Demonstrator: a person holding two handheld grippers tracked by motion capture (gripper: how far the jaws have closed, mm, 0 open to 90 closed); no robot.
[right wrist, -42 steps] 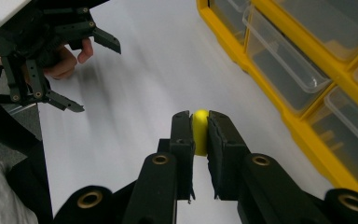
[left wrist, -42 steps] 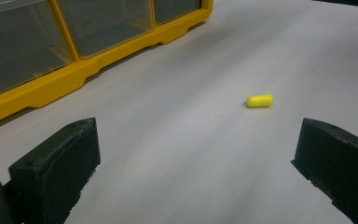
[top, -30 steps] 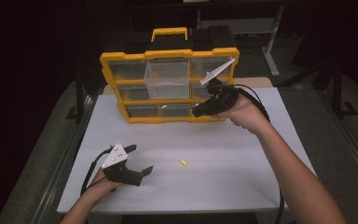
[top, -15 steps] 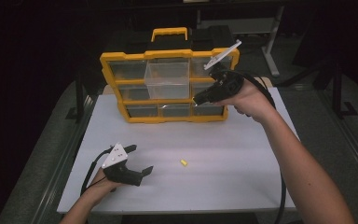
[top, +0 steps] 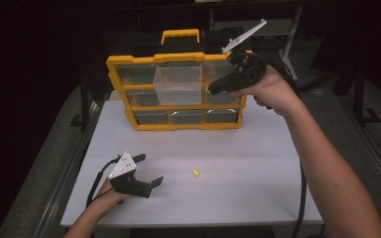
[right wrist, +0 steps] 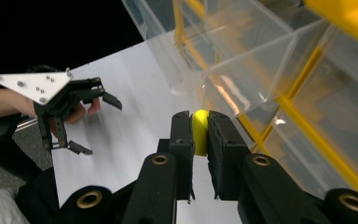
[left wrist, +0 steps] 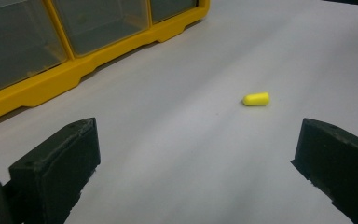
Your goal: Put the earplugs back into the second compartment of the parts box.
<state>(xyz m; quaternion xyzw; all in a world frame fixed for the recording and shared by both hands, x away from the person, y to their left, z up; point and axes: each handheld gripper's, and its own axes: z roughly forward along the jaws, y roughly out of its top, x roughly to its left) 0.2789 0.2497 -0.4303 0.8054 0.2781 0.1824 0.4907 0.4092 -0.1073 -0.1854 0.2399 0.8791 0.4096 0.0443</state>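
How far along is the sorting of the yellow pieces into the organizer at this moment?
Done: one clear drawer of the yellow organizer is pulled out, ready to receive. In hand: the right gripper is shut on a small yellow piece, raised beside that drawer but not yet over it. Left: dropping it in, then the second yellow piece lying on the white table, in front of the open left gripper.

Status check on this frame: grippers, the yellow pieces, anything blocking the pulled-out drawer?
Right gripper shut on yellow earplug, raised beside open clear drawer. Left gripper open, resting on table. Second earplug loose on table. Nothing blocking the drawer.
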